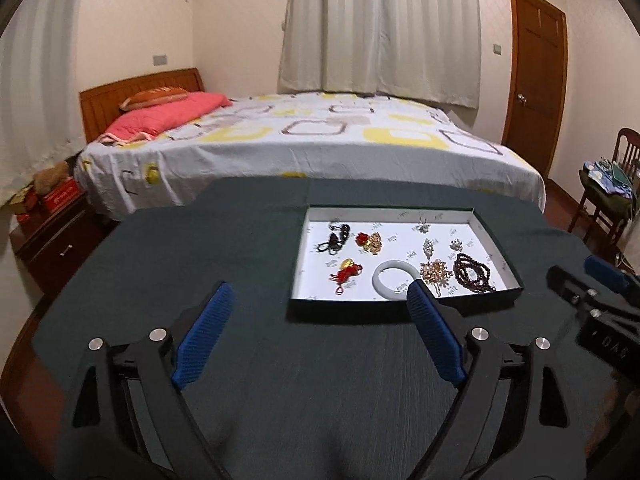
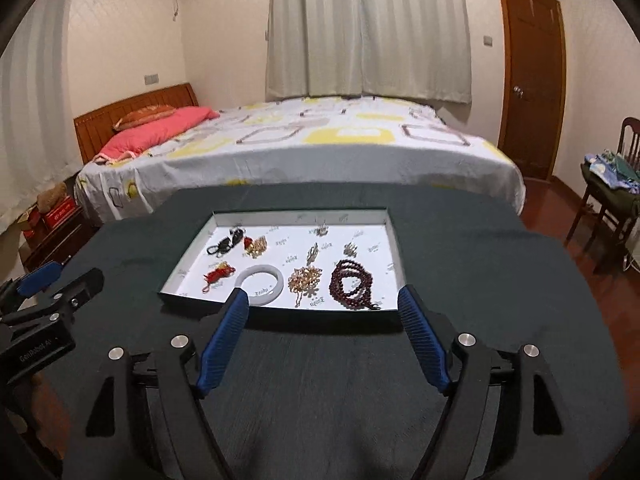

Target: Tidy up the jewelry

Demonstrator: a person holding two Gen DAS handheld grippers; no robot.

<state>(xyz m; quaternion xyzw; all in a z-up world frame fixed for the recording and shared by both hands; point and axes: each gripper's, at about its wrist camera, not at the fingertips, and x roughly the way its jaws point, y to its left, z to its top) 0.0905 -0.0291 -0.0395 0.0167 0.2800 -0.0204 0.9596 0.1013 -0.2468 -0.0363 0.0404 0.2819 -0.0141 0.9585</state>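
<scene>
You face a dark tabletop (image 2: pixel 480 264) with a bed (image 2: pixel 300 148) beyond it. On the tabletop sits a shallow tray (image 2: pixel 394 248), white inside, its long axis running left to right across your view. All the jewelry lies inside it, the pieces apart from one another.

Your right hand-held gripper (image 2: pixel 322 300) hangs just short of the tray's near rim, almost centred on it, fingers spread wide and holding nothing. Your left hand-held gripper (image 1: pixel 320 292) is also wide open and empty; it sits further left, so the tray lies ahead and to its right. In my judgement the right one is better placed for the next pick.

Along the near row, from the right: dark red beads (image 2: pixel 352 282) coiled in loops, a gold pearl brooch (image 2: pixel 304 280), a pale bangle (image 2: pixel 259 284) lying flat, and a red knot charm (image 2: pixel 218 274). The bangle lies just ahead of the right gripper's left finger, the beads ahead and inside its right finger.

The far row holds a black piece (image 2: pixel 226 244), a red-and-gold charm (image 2: pixel 256 246), and small pins (image 2: pixel 314 254) too small to make out.
</scene>
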